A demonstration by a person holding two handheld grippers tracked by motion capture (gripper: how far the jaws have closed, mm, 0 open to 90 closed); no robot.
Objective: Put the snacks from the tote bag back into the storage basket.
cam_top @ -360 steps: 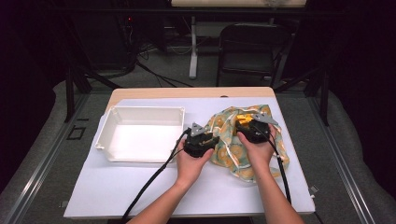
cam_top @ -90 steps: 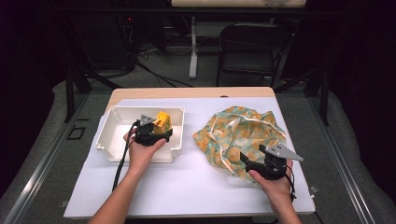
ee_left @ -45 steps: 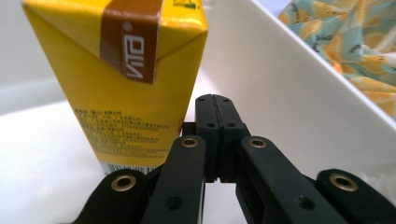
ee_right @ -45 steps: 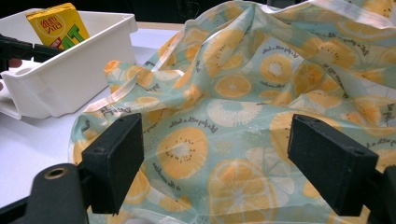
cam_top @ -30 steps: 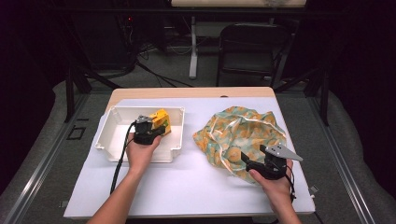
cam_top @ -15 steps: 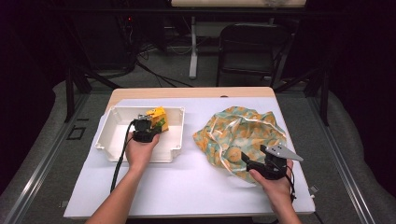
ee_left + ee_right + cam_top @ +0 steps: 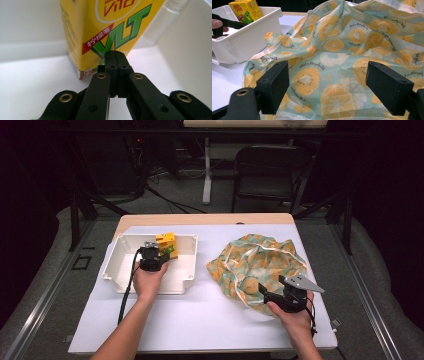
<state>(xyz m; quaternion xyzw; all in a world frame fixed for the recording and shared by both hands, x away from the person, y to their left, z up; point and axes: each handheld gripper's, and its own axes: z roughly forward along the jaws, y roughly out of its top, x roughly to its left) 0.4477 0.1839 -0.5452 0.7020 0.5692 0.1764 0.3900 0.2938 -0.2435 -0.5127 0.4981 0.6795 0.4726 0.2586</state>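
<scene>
Yellow drink carton [image 7: 100, 32] upright in white bin's [image 7: 187, 280] far corner. Left claw [image 7: 115, 56] clenched empty just before it, likely post-release. Right claw [image 7: 327, 87] released, over fruit-print bag [image 7: 352, 45] right of bin, probably reaching.

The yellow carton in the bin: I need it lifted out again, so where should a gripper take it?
Grip the yellow carton across its upper body, coming from above: it stands upright in the white bin near the far wall, top clear.
</scene>
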